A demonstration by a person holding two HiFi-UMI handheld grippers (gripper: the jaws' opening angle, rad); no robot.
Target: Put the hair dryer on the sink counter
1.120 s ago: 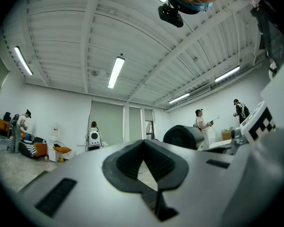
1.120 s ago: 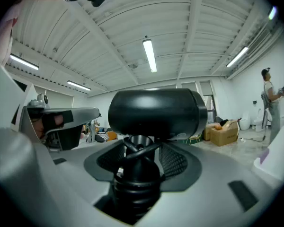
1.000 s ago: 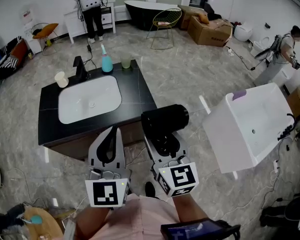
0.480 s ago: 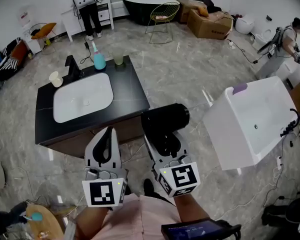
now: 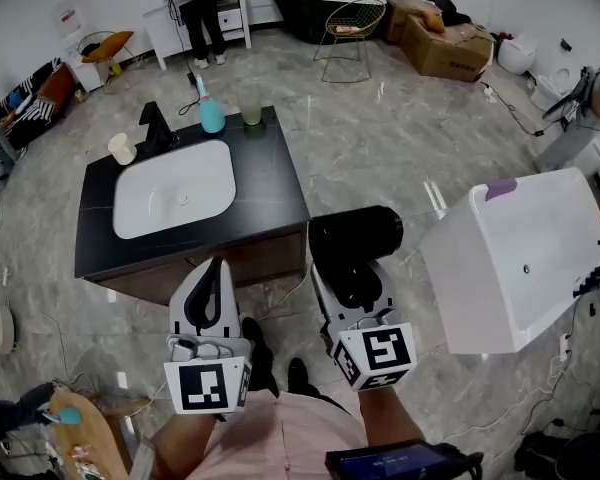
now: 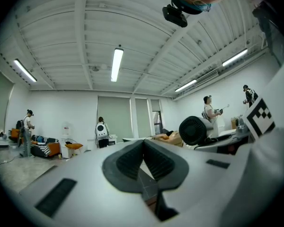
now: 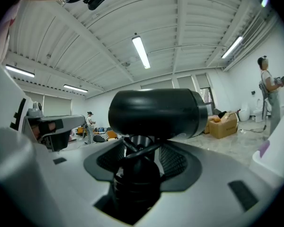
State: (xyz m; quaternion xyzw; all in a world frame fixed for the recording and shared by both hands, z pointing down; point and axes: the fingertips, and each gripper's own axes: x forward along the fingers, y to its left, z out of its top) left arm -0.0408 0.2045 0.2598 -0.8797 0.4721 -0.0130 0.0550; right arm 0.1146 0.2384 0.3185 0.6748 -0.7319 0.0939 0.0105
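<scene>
Your right gripper [image 5: 352, 273] and the hair dryer [image 5: 355, 236] have drifted a little to the right in the head view since half a second ago. The dryer's barrel now sits just off the near right corner of the sink worktop [image 5: 270, 183], where before it overlapped that corner. The dryer is not on the worktop. You hold it in the air above the marble floor [image 5: 380, 148], between the worktop and the white tub [image 5: 520, 258] on your right. In the right gripper view the fingers [image 7: 177, 161] are clenched on the dryer's black handle, with its cord looped across the handle just under the barrel. The barrel [image 7: 156, 112] lies crosswise above the fingers. Your left gripper [image 5: 214, 268] hangs beside the right one, in front of the worktop's near edge. Its fingers [image 6: 128, 160] are pressed together at the tips with nothing between them. On the worktop, the white basin [image 5: 175, 188] takes up the left half. A black faucet [image 5: 158, 128] stands behind it, with a white cup [image 5: 123, 150] to the faucet's left. A teal bottle [image 5: 212, 116] and a green cup [image 5: 251, 116] stand side by side along the far edge. The dark surface to the right of the basin is bare.
</scene>
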